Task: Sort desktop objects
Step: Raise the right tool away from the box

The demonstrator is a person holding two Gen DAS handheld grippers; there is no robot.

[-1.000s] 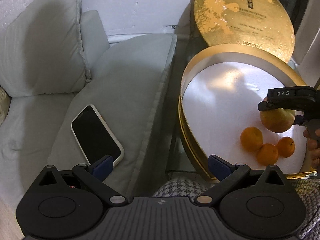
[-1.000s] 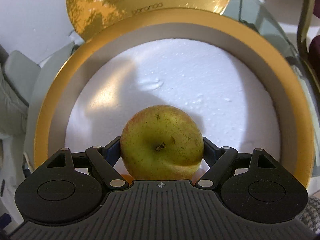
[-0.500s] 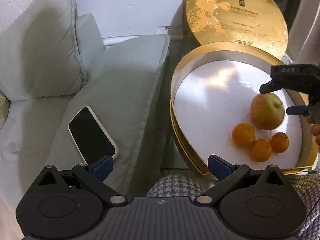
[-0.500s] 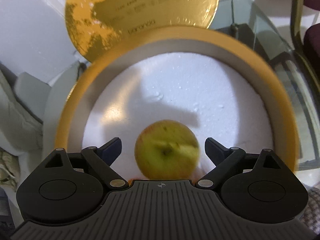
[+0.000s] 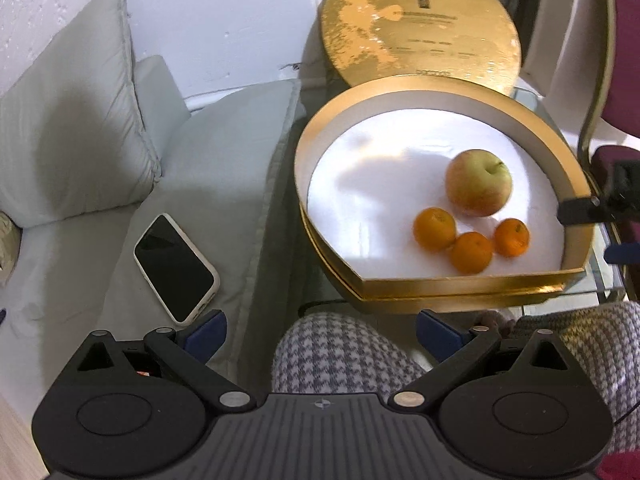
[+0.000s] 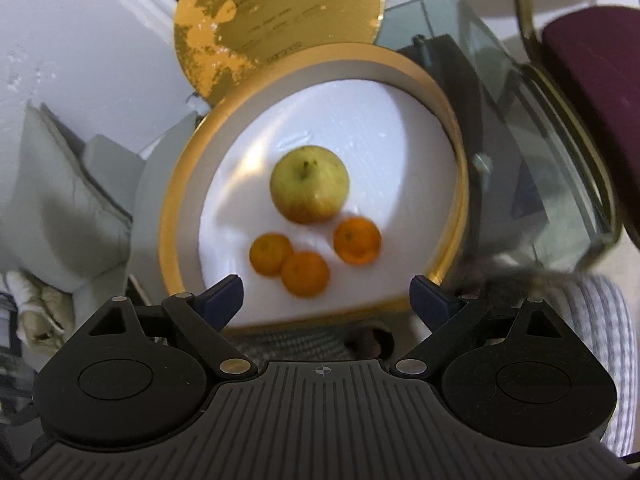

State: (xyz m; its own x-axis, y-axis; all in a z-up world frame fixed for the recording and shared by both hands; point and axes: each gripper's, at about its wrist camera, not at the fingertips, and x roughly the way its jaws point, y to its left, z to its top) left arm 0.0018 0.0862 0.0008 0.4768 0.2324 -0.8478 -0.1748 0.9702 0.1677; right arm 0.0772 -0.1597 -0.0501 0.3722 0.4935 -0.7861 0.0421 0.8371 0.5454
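Note:
A yellow-green apple [image 5: 479,182] [image 6: 309,189] rests inside the round gold box [image 5: 460,280] [image 6: 172,216] on its white floor, beside three small oranges [image 5: 471,251] [image 6: 305,273]. My right gripper [image 6: 323,294] is open and empty, pulled back above the box's near rim; its fingertips [image 5: 576,210] show at the right edge of the left wrist view. My left gripper [image 5: 322,328] is open with nothing in it, hovering over a knee in checked fabric. A black phone in a pale case [image 5: 176,267] lies on the grey cushion to the left.
The gold lid [image 5: 420,28] [image 6: 276,20] leans upright behind the box. The box sits on a glass table [image 6: 500,92]. Grey cushions [image 5: 72,128] fill the left side, and a dark red chair [image 6: 592,64] stands at the right.
My right gripper opened, let go of the apple in the box, and drew back toward me. My left gripper rose and pulled back slightly.

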